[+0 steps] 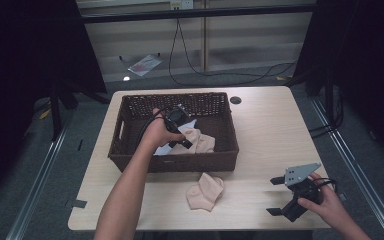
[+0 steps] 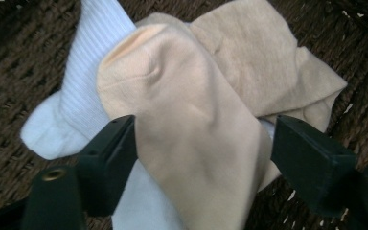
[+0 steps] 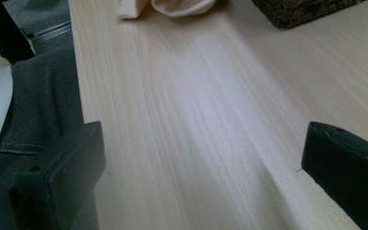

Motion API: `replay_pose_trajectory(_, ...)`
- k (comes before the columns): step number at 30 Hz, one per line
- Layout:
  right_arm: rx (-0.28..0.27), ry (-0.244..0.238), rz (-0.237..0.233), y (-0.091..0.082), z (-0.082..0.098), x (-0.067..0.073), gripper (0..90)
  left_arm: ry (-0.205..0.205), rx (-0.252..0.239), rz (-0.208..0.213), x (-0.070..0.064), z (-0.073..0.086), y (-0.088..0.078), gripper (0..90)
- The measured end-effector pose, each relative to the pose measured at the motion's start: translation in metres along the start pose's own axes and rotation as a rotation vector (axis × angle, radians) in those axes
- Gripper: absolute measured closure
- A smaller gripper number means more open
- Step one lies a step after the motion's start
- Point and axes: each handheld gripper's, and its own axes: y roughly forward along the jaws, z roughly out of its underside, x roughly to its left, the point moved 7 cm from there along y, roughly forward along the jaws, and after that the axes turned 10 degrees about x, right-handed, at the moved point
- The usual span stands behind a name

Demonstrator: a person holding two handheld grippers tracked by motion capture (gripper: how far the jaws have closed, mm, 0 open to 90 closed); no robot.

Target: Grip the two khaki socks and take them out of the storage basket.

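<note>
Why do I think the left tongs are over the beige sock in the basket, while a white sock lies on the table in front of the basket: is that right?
Not quite. The sock on the table in front of the basket is beige, not white, as the high view shows. The left tongs do straddle the beige sock in the basket.

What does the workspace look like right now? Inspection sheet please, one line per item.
Surface: light wood table, bare at right.
Job's things: beige sock over white sock in wicker basket; second beige sock on table in front of the basket.
Clutter: nothing seen.
Grippers: left gripper in basket, jaws straddling the beige sock, not yet clamped; right gripper open over table.
Cables: black cable on floor behind.
Surroundings: dark curtains, plastic bag on floor.
</note>
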Motion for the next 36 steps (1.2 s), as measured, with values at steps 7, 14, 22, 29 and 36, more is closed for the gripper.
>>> replay_pose_trajectory(7, 0.0, 0.001, -0.003, 0.0, 0.0, 0.0, 0.9, -0.029, -0.002, -0.013, 0.009, 0.006, 0.009, 24.9)
replay_pose_trajectory(14, 0.002, 0.0, -0.005, 0.001, 0.0, 0.0, 0.9, -0.043, -0.008, -0.011, 0.011, 0.008, 0.013, 23.7)
replay_pose_trajectory(22, 0.002, 0.001, -0.006, 0.001, 0.0, 0.0, 0.9, -0.046, -0.004, -0.003, 0.012, 0.01, 0.017, 20.9)
replay_pose_trajectory(29, 0.002, -0.001, -0.006, 0.001, 0.0, 0.0, 0.9, -0.047, -0.027, 0.019, 0.01, 0.006, 0.021, 25.7)
replay_pose_trajectory(36, -0.006, 0.001, -0.006, 0.001, -0.001, 0.0, 0.9, -0.047, -0.021, 0.069, 0.007, 0.005, 0.024, 47.9)
